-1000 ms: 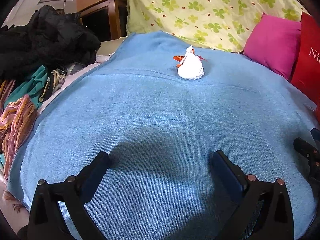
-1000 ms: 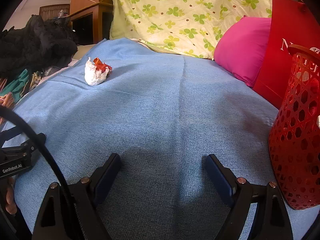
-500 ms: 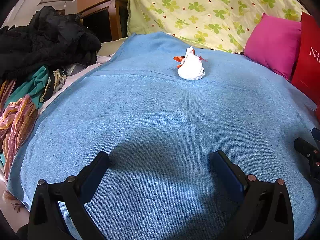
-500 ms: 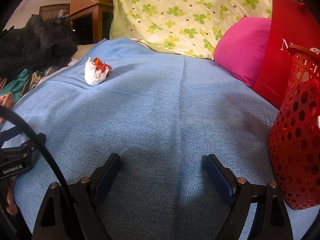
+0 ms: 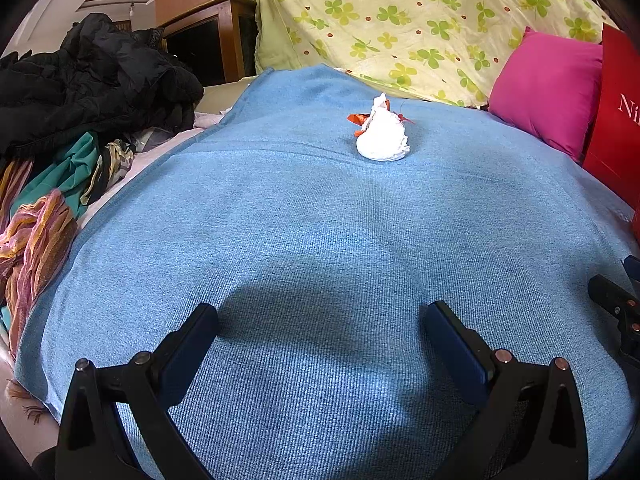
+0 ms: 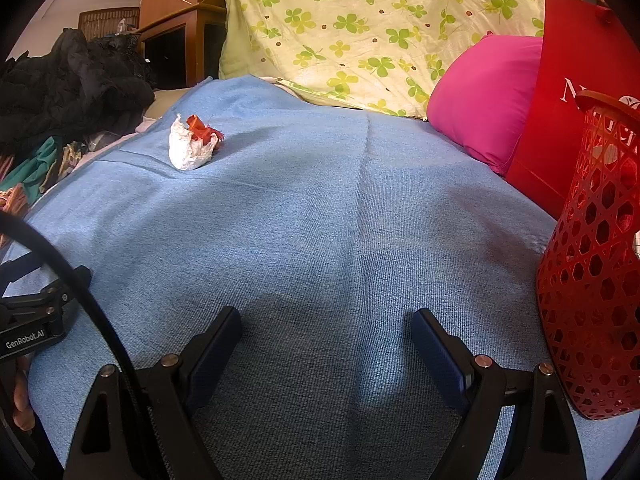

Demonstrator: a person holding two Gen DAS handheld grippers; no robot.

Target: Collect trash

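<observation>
There the trash [image 5: 382, 136] sat, a scrunched white wad with red scraps poking out, far up the blue blanket [image 5: 320, 232] near the flowery sheet [image 5: 420, 28]. The left gripper [image 5: 320, 316] and right gripper [image 6: 326, 316] were both wide open, holding nothing. Bare blanket lay between them and the trash. A red basket [image 6: 596, 264] stood at the right edge.

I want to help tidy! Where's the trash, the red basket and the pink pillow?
trash [image 5: 382, 136]: left wrist view, white crumpled middle.
red basket [image 6: 592, 300]: right wrist view, lattice wall.
pink pillow [image 6: 484, 96]: right wrist view, front face.
</observation>
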